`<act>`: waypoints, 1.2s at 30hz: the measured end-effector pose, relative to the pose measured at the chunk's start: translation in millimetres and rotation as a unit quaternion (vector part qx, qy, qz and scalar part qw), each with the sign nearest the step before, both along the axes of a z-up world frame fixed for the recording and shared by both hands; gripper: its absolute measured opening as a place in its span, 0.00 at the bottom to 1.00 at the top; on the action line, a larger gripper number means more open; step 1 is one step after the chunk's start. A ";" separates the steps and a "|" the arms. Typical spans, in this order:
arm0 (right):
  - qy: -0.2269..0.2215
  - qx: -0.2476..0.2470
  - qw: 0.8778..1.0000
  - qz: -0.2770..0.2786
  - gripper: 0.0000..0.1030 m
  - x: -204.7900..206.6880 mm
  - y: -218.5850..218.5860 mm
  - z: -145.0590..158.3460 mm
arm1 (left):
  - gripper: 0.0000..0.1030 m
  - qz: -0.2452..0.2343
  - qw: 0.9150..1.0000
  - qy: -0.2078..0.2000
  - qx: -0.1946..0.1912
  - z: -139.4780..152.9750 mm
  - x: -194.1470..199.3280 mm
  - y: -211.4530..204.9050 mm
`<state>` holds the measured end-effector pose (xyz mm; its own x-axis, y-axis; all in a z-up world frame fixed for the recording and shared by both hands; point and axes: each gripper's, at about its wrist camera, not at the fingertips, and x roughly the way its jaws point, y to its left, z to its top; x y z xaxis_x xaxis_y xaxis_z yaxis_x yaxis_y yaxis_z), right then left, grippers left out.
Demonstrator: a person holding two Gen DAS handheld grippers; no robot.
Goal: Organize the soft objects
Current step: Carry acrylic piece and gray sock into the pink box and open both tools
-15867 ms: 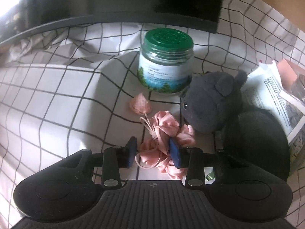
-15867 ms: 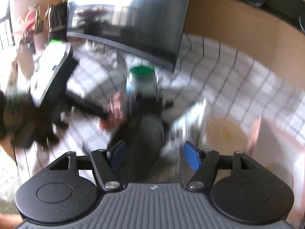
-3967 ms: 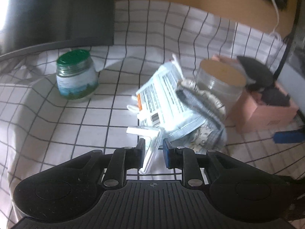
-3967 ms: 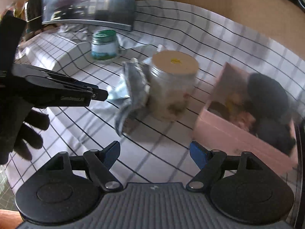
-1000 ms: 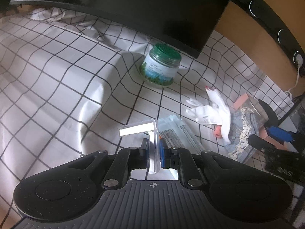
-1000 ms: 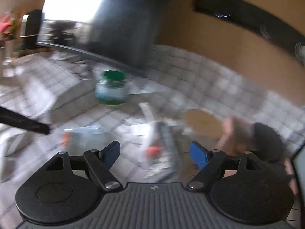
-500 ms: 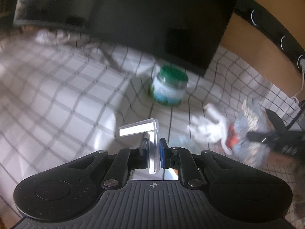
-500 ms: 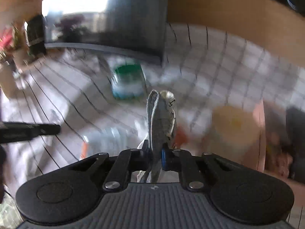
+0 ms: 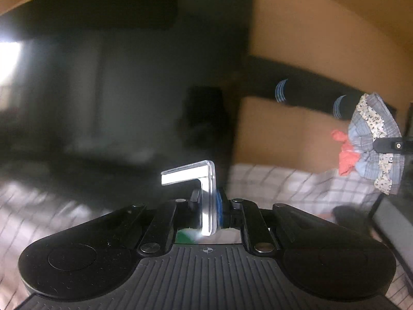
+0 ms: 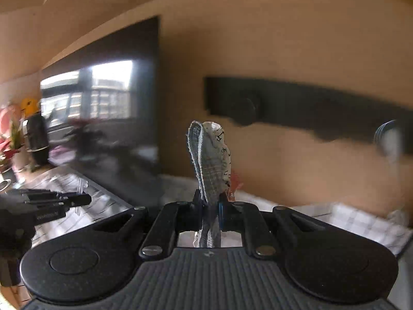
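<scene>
Black and glossy, one large screen (image 9: 124, 82) fills most of the left wrist view, and it stands at the left of the right wrist view. Behind it runs a tan wall (image 10: 284, 51) with one long dark rail (image 10: 309, 108) fixed to it. Below lies one white cloth with a dark grid (image 9: 284, 180), blurred in both views.

The right gripper (image 10: 210, 206) has its jaws pressed together on one bundle of grey checked and letter-printed fabric (image 10: 211, 160). The bundle stands up from between the blue pads, with its lower end hanging beneath them. In the left wrist view the same bundle appears at the right edge, held up clear of the cloth, with a scrap of red fabric (image 9: 346, 152) at its left side.

The left gripper (image 9: 207, 206) is nearly closed, pinching one clear plastic piece (image 9: 204, 178) bent into an L. Its upright leg sits between the pads and its short arm points left. In the right wrist view this gripper shows at the left edge; the hand on it is too dark to make out.
</scene>
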<state>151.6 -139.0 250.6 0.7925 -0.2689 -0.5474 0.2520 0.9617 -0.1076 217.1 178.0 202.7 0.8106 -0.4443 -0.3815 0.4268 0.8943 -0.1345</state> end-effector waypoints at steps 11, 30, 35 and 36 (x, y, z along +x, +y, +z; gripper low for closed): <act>0.005 -0.031 0.993 -0.114 0.10 -76.2 -78.5 13.2 | 0.13 -0.188 0.982 0.023 -0.006 6.3 -1.1 -182.6; 0.051 0.122 0.979 -0.157 0.11 -124.6 -152.9 -37.8 | 0.17 -0.201 0.958 0.202 -0.005 -75.1 10.1 -297.4; 0.082 0.262 0.955 -0.115 0.11 -95.1 -161.6 -91.9 | 0.17 -0.160 0.971 0.172 -0.034 -52.7 -0.7 -239.1; 0.087 0.286 0.948 -0.110 0.11 -89.6 -163.5 -104.0 | 0.17 -0.146 0.975 0.165 -0.036 -48.9 -4.1 -223.0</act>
<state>62.1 -302.5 146.6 0.6358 -0.0362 -0.7710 0.4797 0.8011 0.3580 213.0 -45.0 153.8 0.4841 -0.6733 -0.5589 0.5847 0.7241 -0.3659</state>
